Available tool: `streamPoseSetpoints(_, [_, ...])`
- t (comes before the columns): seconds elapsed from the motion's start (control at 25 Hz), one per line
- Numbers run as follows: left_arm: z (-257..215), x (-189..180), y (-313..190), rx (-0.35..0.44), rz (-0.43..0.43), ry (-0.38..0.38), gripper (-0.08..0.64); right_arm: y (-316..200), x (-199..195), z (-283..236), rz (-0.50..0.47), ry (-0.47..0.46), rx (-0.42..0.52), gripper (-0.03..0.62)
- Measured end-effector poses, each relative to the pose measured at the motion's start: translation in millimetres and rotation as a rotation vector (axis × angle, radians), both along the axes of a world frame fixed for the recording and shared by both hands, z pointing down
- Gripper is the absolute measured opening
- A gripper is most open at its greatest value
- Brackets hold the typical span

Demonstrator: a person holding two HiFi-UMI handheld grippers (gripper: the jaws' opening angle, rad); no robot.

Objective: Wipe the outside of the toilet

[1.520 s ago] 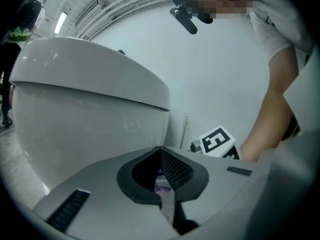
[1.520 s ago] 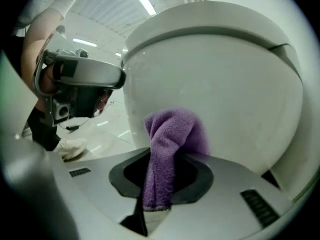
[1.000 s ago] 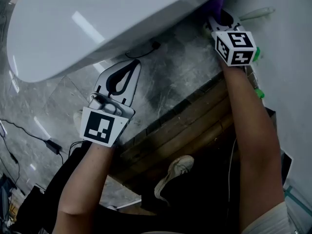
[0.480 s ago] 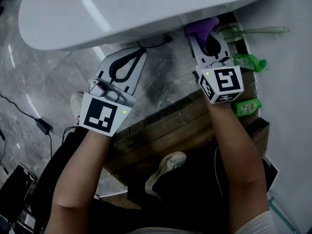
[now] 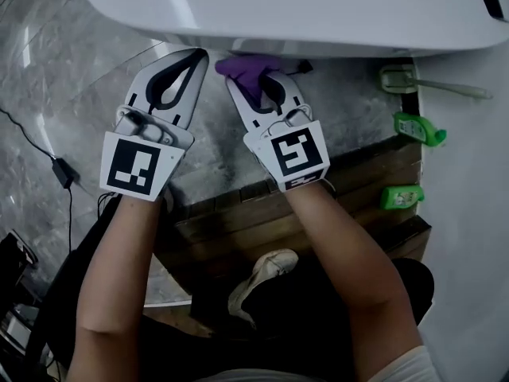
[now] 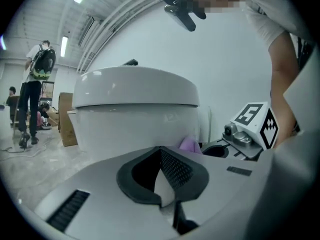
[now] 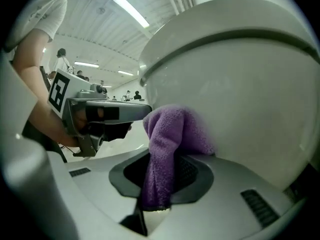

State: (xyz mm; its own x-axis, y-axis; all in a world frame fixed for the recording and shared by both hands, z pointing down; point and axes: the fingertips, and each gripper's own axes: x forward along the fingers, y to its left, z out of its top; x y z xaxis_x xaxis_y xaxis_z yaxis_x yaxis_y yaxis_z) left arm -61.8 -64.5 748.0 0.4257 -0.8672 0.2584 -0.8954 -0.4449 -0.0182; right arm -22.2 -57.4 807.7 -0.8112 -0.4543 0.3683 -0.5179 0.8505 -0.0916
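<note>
The white toilet (image 5: pixel 302 6) fills the top of the head view, seen from above. My right gripper (image 5: pixel 248 82) is shut on a purple cloth (image 5: pixel 245 67), which is pressed against the bowl's outer wall just under the rim. In the right gripper view the cloth (image 7: pixel 170 139) bunches between the jaws and touches the toilet (image 7: pixel 240 94). My left gripper (image 5: pixel 195 56) is shut and empty, just left of the cloth, its tip near the bowl. From the left gripper view I see the toilet (image 6: pixel 135 109) ahead and the cloth (image 6: pixel 189 145) at the right.
The person stands on a wooden platform (image 5: pixel 262 213) on grey marble floor. Two green bottles (image 5: pixel 419 128) (image 5: pixel 402 195) and a pale long-handled tool (image 5: pixel 433 83) lie by the white wall at right. A cable (image 5: pixel 60 173) runs at left. People (image 6: pixel 35 84) stand far off.
My right gripper has swept the purple cloth leftward along the bowl, from the toilet's right side to beside my left gripper. The left gripper shifted slightly left and up.
</note>
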Motion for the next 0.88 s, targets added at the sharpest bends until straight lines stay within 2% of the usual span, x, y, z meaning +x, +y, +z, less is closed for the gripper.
streamPoseSetpoints(0.12, [3,-22,0,0.002,-0.035,-0.022,0.006,3,-31,9,-0.026,0.003,0.010,0.094])
streamPoseSetpoints(0.28, [11,-19,7,0.001,-0.012,-0.054,0.006,4,-38,23,-0.046,0.018,0.015,0.094])
streamPoseSetpoints(0.6, [28,25,10,-0.030,0.092,-0.036,0.006,-27,60,66,-0.028,0.172,0.003,0.094])
streamPoseSetpoints(0.88, [29,57,1,-0.045,0.155,0.017,0.006,-60,131,85,-0.022,0.297,0.035,0.095])
